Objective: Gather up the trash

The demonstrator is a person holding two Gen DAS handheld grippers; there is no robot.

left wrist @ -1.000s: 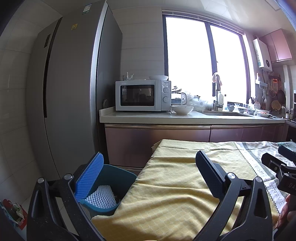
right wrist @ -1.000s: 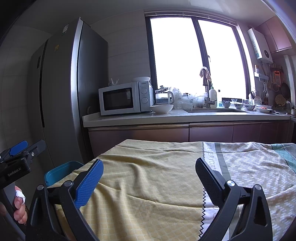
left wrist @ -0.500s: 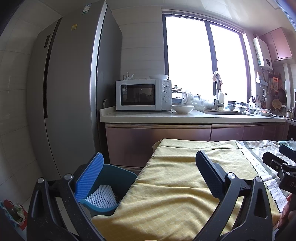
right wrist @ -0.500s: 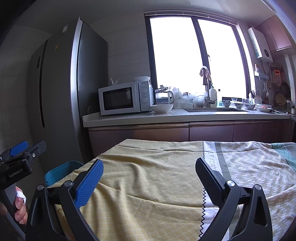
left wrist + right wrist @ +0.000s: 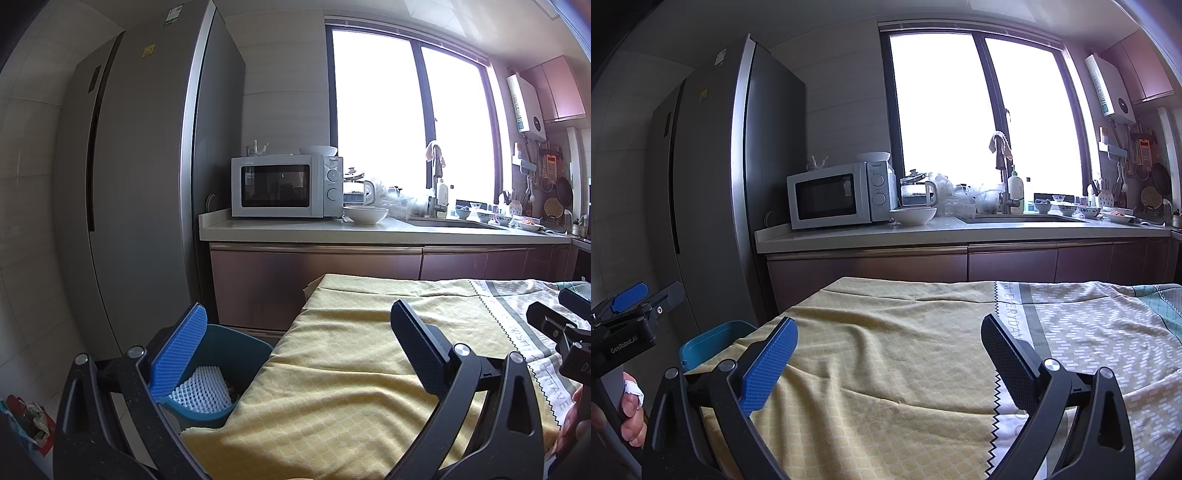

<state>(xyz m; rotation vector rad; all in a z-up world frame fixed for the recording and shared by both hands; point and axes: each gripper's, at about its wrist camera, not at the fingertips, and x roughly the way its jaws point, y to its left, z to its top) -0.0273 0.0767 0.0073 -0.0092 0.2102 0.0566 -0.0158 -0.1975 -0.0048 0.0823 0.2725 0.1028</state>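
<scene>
A teal trash bin [image 5: 236, 354] stands on the floor at the table's left edge, with white foam netting [image 5: 201, 389] inside; its rim also shows in the right wrist view [image 5: 713, 341]. My left gripper [image 5: 299, 354] is open and empty, held above the table's left part beside the bin. My right gripper [image 5: 886, 365] is open and empty above the yellow tablecloth [image 5: 886, 350]. Each gripper shows at the edge of the other's view. No loose trash shows on the cloth.
A tall grey fridge [image 5: 140, 184] stands left. A counter [image 5: 369, 232] behind the table carries a microwave [image 5: 284, 186], a white bowl [image 5: 365, 214], a sink and dishes. A bag of scraps [image 5: 29, 421] lies on the floor at far left.
Nothing has visibly changed beyond a very slight drift of both views.
</scene>
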